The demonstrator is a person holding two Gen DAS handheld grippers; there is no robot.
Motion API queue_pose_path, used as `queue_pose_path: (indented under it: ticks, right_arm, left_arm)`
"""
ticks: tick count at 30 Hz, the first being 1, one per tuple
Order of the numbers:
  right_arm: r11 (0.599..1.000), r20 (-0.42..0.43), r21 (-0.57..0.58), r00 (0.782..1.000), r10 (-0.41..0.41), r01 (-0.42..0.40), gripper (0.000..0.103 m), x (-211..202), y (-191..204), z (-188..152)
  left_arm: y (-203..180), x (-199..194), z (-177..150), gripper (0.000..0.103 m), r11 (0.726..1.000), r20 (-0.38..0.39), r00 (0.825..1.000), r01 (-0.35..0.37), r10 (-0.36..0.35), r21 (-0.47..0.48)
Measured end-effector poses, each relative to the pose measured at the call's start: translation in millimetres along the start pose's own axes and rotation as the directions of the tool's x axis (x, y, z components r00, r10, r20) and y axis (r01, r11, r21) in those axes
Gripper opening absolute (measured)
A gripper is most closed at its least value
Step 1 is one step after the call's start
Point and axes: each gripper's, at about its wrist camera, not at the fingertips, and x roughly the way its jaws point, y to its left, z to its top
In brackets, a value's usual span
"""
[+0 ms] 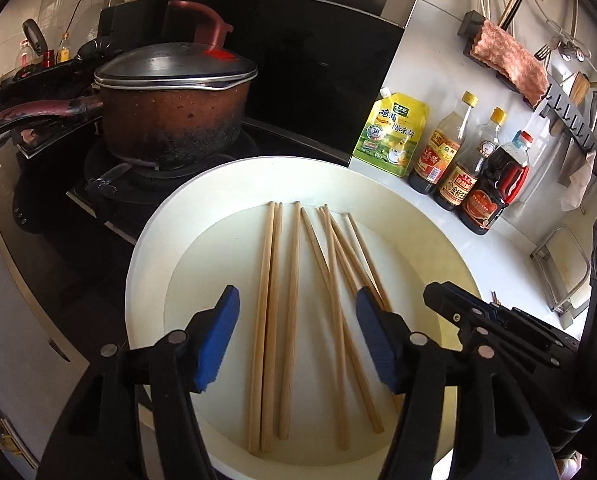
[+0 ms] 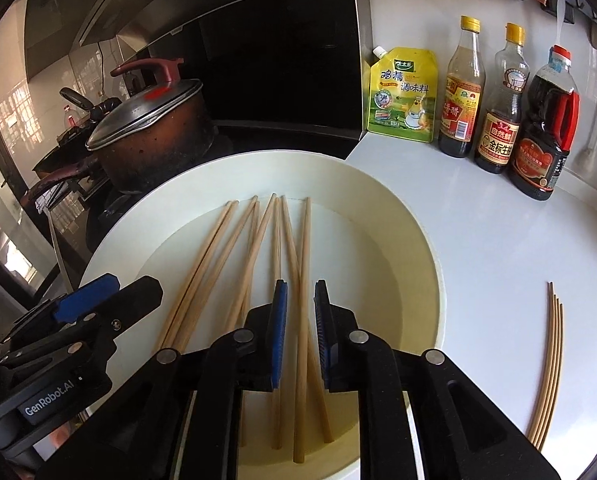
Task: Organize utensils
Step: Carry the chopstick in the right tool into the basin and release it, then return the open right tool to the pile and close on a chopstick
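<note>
Across the lower middle of both wrist views sits a white basin (image 1: 154, 248), and the loose wooden chopsticks (image 1: 294, 320) lie on its floor, running lengthwise away from the cameras; several cross one another toward the right of the bunch in the left wrist view. Over them, the left gripper (image 1: 298, 344) hangs with its blue-padded fingers spread wide, three chopsticks showing in the gap, nothing pinched. From the right wrist view the right gripper (image 2: 300, 336) has its jaws drawn close but with a narrow gap, and one chopstick passes through that gap; whether the pads touch it cannot be told. At the right edge of that view four more chopsticks (image 2: 548, 368) lie side by side on the white countertop (image 2: 478, 240), well apart from the basin. Behind the basin, upper left, a lidded brown pot (image 1: 170, 120) stands on the stove. Upper right, a yellow seasoning pouch (image 2: 404, 96) and three sauce bottles (image 2: 498, 116) line the wall.
</note>
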Motion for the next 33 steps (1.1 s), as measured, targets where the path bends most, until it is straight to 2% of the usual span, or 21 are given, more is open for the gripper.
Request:
queue_pose_path:
  ticks: [8, 17, 24, 28, 33]
  right_arm:
    - [0.999, 0.034, 0.036, 0.999, -0.009, 0.007, 0.021, -31, -14, -12]
    - [0.994, 0.057, 0.103, 0.997, -0.045, 0.039, 0.025, -68, -42, -36]
    - [0.984, 0.066, 0.157, 0.993, -0.1, 0.089, 0.026, -96, -68, -63]
    - [0.973, 0.068, 0.192, 0.988, -0.14, 0.124, 0.032, -113, -85, -83]
    - [0.954, 0.059, 0.241, 0.978, -0.198, 0.178, 0.032, -133, -111, -109]
  left_arm:
    - [-20, -16, -11, 0.063, 0.999, 0.017, 1.0, 0.017, -0.017, 0.036]
    - [-48, -38, -25, 0.066, 0.995, 0.02, 0.998, 0.05, -0.052, 0.082]
    - [-75, -51, -39, 0.066, 0.985, 0.002, 0.995, 0.103, -0.105, 0.137]
    - [-92, -56, -49, 0.066, 0.978, -0.005, 0.99, 0.139, -0.14, 0.157]
    - [-116, -59, -63, 0.066, 0.964, -0.031, 0.983, 0.183, -0.18, 0.192]
